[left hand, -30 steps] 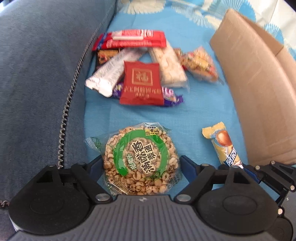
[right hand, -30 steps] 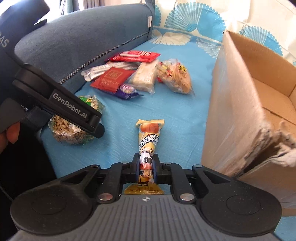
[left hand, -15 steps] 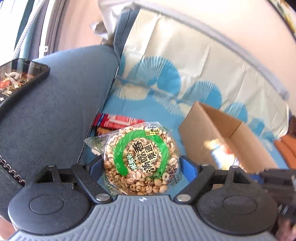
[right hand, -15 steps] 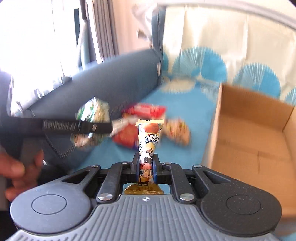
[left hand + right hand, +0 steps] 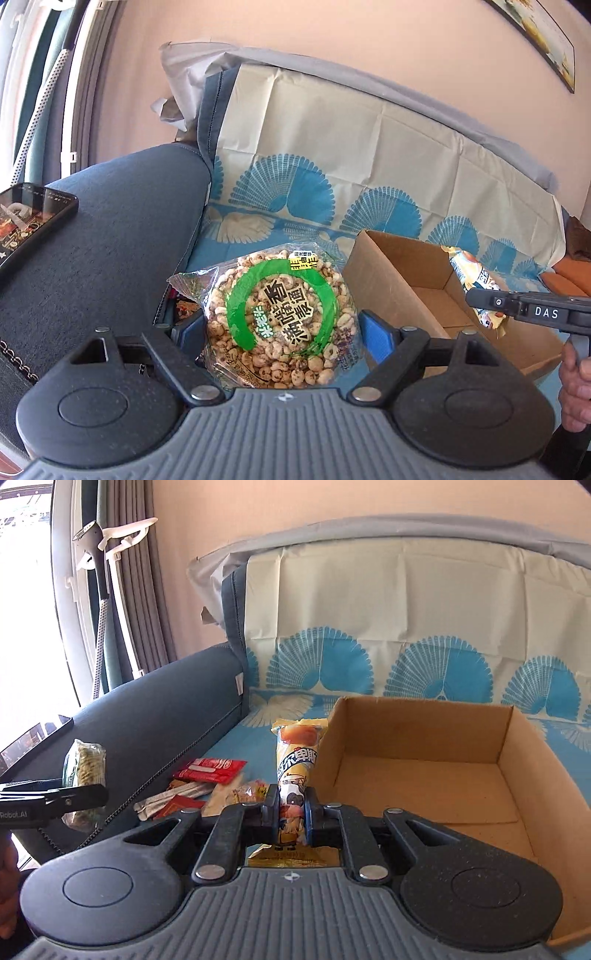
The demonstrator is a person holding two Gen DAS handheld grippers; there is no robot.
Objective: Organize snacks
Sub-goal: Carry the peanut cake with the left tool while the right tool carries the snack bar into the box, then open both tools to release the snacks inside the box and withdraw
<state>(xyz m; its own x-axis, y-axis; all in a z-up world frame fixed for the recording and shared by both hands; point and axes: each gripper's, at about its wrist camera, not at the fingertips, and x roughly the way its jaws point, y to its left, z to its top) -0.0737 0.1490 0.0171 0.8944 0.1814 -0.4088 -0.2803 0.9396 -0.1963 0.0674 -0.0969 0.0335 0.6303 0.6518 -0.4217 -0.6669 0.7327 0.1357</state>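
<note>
My left gripper (image 5: 273, 332) is shut on a round puffed-grain snack cake (image 5: 280, 317) in a clear wrapper with a green ring, held up off the sofa. My right gripper (image 5: 291, 812) is shut on a long yellow snack packet (image 5: 295, 764), which stands upright beside the near left corner of an open cardboard box (image 5: 509, 775). In the left wrist view the same packet (image 5: 476, 280) hangs over the box (image 5: 384, 280), clamped by the right gripper (image 5: 491, 306). The left gripper (image 5: 85, 797) with the cake (image 5: 83, 771) shows at the left of the right wrist view.
Several loose snacks, among them a red packet (image 5: 210, 770), lie on the blue patterned sofa cover (image 5: 258, 716) left of the box. A phone (image 5: 29, 221) rests on the dark blue armrest (image 5: 110, 236). A hand (image 5: 576, 384) holds the right gripper's handle.
Both grippers have lifted off the sofa seat with their snacks and tilted up. The yellow packet has moved right, up to the box's edge.
</note>
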